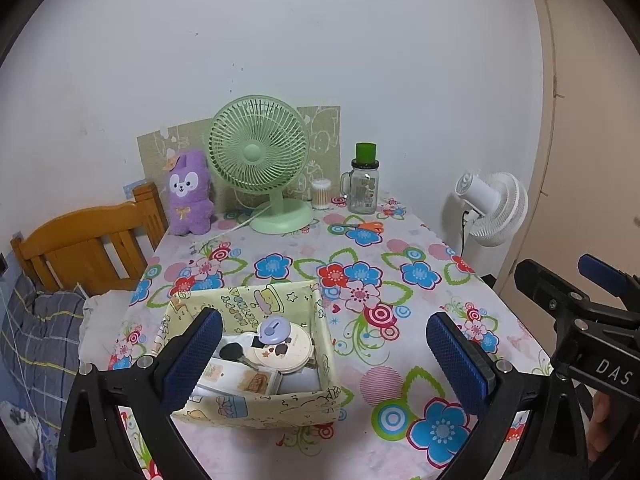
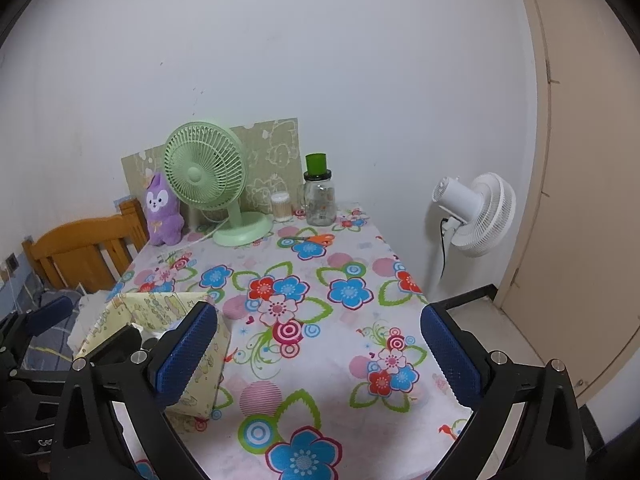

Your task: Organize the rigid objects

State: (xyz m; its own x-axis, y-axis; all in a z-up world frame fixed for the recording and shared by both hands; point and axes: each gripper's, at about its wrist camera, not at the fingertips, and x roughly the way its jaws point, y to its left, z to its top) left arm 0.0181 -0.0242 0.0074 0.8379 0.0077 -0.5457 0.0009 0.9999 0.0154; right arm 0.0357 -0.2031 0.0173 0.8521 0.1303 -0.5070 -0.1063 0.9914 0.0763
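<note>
A pale yellow cartoon-print box (image 1: 280, 404) stands on the flowered table near its front edge. It holds a round cream compact (image 1: 280, 350), a lilac round item (image 1: 274, 330), a black key (image 1: 234, 352) and flat cards. My left gripper (image 1: 324, 356) is open and empty, above and just in front of the box. My right gripper (image 2: 320, 352) is open and empty over bare tablecloth, right of the box (image 2: 160, 312). The right gripper also shows at the left wrist view's right edge (image 1: 580, 312).
At the table's back stand a green desk fan (image 1: 260, 160), a purple plush (image 1: 188, 196), a cotton-swab tub (image 1: 321, 194) and a glass jar with green lid (image 1: 362, 184). Orange scissors (image 1: 366, 227) lie before the jar. A wooden headboard (image 1: 84, 244) stands left, a white floor fan (image 2: 476, 212) right.
</note>
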